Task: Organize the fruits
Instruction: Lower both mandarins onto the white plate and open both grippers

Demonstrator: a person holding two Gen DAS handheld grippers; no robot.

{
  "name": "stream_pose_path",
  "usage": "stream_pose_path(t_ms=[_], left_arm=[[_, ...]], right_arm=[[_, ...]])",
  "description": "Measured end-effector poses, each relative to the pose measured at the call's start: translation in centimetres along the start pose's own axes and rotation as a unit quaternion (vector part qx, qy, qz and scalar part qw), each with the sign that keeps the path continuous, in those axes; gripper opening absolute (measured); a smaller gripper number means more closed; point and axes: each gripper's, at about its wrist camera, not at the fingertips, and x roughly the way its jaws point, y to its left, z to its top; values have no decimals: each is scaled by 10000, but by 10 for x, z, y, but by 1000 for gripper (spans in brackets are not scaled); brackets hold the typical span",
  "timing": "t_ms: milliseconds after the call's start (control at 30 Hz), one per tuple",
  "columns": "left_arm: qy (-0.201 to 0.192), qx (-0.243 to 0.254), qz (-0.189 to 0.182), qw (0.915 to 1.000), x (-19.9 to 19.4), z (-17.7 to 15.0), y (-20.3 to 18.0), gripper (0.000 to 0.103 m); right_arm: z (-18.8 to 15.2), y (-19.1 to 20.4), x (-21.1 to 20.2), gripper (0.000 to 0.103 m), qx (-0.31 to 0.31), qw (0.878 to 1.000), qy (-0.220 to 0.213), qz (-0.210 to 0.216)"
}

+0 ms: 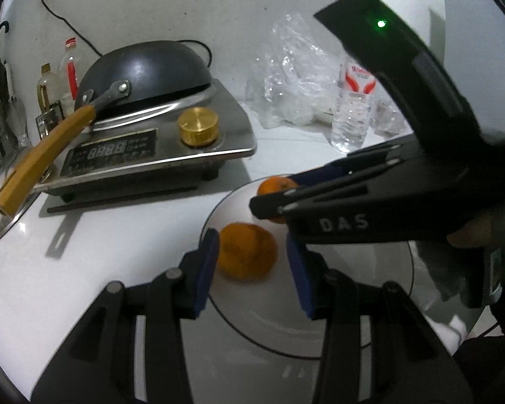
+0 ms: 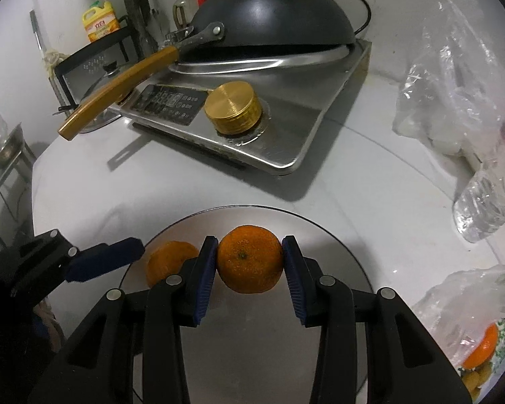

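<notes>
Two oranges sit over a round metal plate (image 2: 336, 256) on the white surface (image 2: 171, 185), in front of an induction cooker (image 2: 286, 128) with an upturned wok (image 2: 272, 17) on it. The right tool (image 2: 249, 259) is clamped on the nearer orange (image 2: 249, 262), its blue pads pressed against both sides of the fruit; whether the fruit already rests on the plate cannot be told. The left tool (image 1: 250, 262) frames the second orange (image 1: 247, 250), which lies on the plate; one pad touches or nearly touches it and the other stands clear, so this tool is apart and holds nothing. The step in hand looks like setting the right-hand orange down beside its neighbour. The next move probably calls for lowering until the fruit bears on the plate, then spreading the pads gently so it does not roll on the smooth metal. More fruit shows in a plastic bag (image 2: 481, 346) at the right edge, likely the next to fetch.
</notes>
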Motion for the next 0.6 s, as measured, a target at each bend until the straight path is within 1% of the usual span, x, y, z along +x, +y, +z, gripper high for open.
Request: stream_pose_path(t_ms=[300, 333, 433, 600], left_arm=[[-29, -68, 3, 10000, -9, -3, 1, 43], [-31, -62, 10, 10000, -9, -2, 1, 43], [-48, -43, 32, 10000, -14, -1, -2, 43], [-74, 22, 87, 9999, -23, 1, -13, 43]], right_arm=[[-2, -2, 3, 42, 205, 9997, 73, 50], [-2, -2, 1, 43, 210, 9998, 35, 49], [-1, -4, -8, 54, 262, 9996, -78, 9], [-6, -7, -32, 54, 276, 9992, -274, -72]])
